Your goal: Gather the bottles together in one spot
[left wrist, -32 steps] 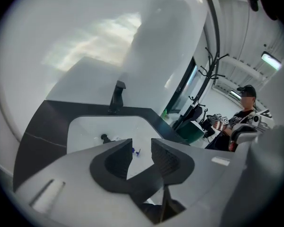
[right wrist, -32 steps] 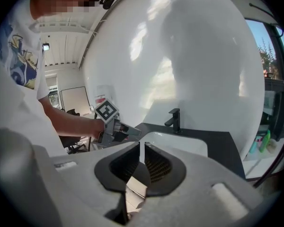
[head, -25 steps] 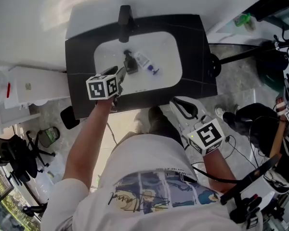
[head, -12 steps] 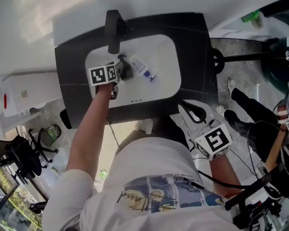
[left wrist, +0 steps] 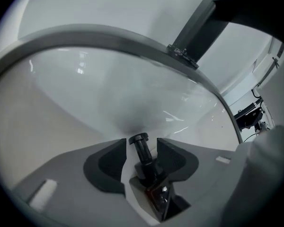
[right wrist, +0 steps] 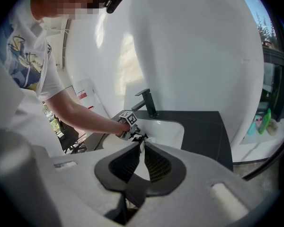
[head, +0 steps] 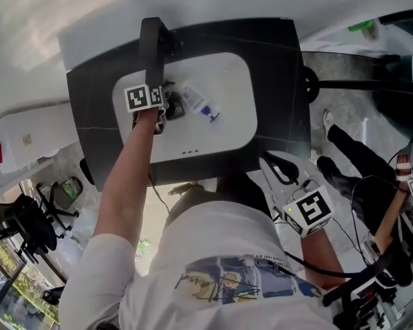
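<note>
A dark pump bottle (left wrist: 149, 167) lies in the white sink basin (head: 224, 81), between the jaws of my left gripper (left wrist: 142, 144). Those jaws are opening, and a gap shows on each side of the bottle's neck and cap. In the head view the left gripper (head: 166, 104) is at the basin's left, with the dark bottle (head: 176, 107) right beside a white bottle with a blue cap (head: 195, 102). My right gripper (head: 281, 172) hangs near my body, off the counter. Its jaws (right wrist: 142, 148) are shut with nothing in them.
A black faucet (head: 151, 43) stands over the basin's left end, close to my left gripper. The basin is set in a black counter (head: 279, 67). Green bottles (right wrist: 264, 122) stand on a ledge far to the right. Chairs, cables and stands crowd the floor around me.
My left arm has reached further over the basin toward the faucet, and the dark bottle now lies closer beside the white one. The right gripper has hardly moved.
</note>
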Motion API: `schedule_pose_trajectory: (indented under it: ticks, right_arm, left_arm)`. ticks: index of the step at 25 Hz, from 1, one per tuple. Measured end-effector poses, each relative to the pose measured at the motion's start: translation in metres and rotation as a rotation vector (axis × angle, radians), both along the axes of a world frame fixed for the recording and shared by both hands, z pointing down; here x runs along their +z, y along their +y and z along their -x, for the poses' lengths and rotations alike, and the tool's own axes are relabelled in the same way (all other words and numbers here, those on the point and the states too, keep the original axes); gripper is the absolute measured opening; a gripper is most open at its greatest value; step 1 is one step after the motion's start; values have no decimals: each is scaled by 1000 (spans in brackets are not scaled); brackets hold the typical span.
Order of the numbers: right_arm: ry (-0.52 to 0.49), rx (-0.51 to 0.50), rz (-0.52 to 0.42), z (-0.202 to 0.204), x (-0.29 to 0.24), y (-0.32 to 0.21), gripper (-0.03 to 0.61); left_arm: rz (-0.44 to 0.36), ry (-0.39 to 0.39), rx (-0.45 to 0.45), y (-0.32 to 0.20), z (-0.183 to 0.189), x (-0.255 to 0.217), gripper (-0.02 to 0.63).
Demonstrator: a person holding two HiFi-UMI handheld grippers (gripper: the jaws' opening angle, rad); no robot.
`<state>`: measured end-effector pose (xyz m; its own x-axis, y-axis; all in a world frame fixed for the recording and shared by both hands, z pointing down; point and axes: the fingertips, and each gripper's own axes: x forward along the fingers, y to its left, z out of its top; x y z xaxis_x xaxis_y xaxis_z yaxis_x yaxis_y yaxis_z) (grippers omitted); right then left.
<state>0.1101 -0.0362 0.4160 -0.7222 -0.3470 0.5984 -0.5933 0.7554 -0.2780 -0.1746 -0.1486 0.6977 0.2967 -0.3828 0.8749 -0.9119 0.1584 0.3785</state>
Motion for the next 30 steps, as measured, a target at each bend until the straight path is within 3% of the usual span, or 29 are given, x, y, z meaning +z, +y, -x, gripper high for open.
schedule_pose_trajectory:
  ticks: [9,24,27,30]
  right_arm:
    - [10,19,22,-3,7,0,32]
    - [17,36,24,-4,10,2,32]
    - [13,38,19,-3,8,4,32]
    - [7,39,12,0,6,8,32]
  left_arm:
    - [1,26,-7,-2,-5,3,205]
    - [-8,101,-45,-4,-19,3,141]
    - [-34,110,-48,-6,-21,-1,135]
    - [-113,103,-36,-9,-23,-16,124]
